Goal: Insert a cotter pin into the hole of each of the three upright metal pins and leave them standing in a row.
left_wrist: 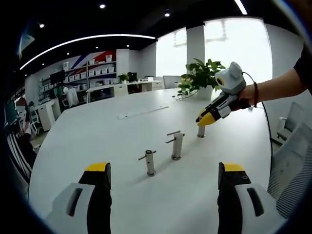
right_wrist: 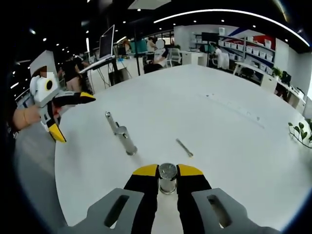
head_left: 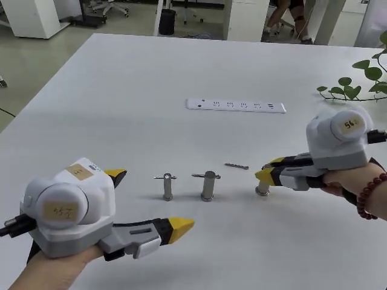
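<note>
Third metal pin (right_wrist: 167,184), the one at the right end of the row, is held between the right tongs (right_wrist: 167,170). In the right gripper view the yellow-tipped jaws are seen pressed against its sides just under the round head. In the head view the upper part of this pin is hidden behind the jaws, so a firm pinch looks likely but cannot be fully confirmed. Its foot is seen resting on the white bench (head_left: 121,109), and the pin stands upright.

Just beyond it a loose cotter pin (head_left: 236,165) lies flat on the bench, apart from both the pin and the tongs.

The left tongs (head_left: 154,198) are held spread wide with nothing between the jaws. They sit low over the near left part of the bench and are pointed toward the row. Ahead of them stand the other two pins, both upright:
- The left metal pin (head_left: 167,190) has the first cotter pin (head_left: 163,177) passed crosswise through it near the top.
- The middle metal pin (head_left: 208,188) carries the second cotter pin (head_left: 204,176) in the same way.

The three pins are lined up side by side — spaced apart, none touching another.

Farther back, well apart from the row, a white power strip (head_left: 236,105) lies flat. Green plant leaves (head_left: 363,75) reach in at the far right edge of the bench.
</note>
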Demonstrator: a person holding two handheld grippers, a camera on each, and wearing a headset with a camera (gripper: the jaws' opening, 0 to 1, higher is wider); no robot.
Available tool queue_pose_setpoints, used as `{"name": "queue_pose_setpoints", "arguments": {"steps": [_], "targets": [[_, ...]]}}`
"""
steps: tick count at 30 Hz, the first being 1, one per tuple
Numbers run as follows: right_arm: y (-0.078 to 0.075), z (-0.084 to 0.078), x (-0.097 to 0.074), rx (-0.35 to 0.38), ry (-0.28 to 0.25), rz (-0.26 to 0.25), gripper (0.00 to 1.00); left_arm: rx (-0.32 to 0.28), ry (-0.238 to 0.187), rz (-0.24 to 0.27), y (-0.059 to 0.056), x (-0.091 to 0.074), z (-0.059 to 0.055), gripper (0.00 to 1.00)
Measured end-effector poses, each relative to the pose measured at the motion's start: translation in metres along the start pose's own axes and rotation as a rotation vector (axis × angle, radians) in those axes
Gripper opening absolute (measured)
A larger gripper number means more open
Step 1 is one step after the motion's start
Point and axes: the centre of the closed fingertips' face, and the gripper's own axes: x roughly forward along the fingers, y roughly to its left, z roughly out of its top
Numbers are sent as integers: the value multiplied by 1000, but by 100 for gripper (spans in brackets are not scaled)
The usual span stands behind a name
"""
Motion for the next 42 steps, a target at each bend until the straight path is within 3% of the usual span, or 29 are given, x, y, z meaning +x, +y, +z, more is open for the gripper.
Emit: {"name": "queue_pose_setpoints", "arguments": {"steps": [15, 28, 42], "targets": [[27, -3, 0, -2, 0, -9, 8, 0, -8, 8, 3, -3, 3, 89], [50, -5, 12, 46, -9, -7, 8, 1, 0, 4, 2, -4, 1, 88], [65, -5, 27, 35, -17, 16, 8, 0, 0, 5, 2, -4, 2, 88]]}}
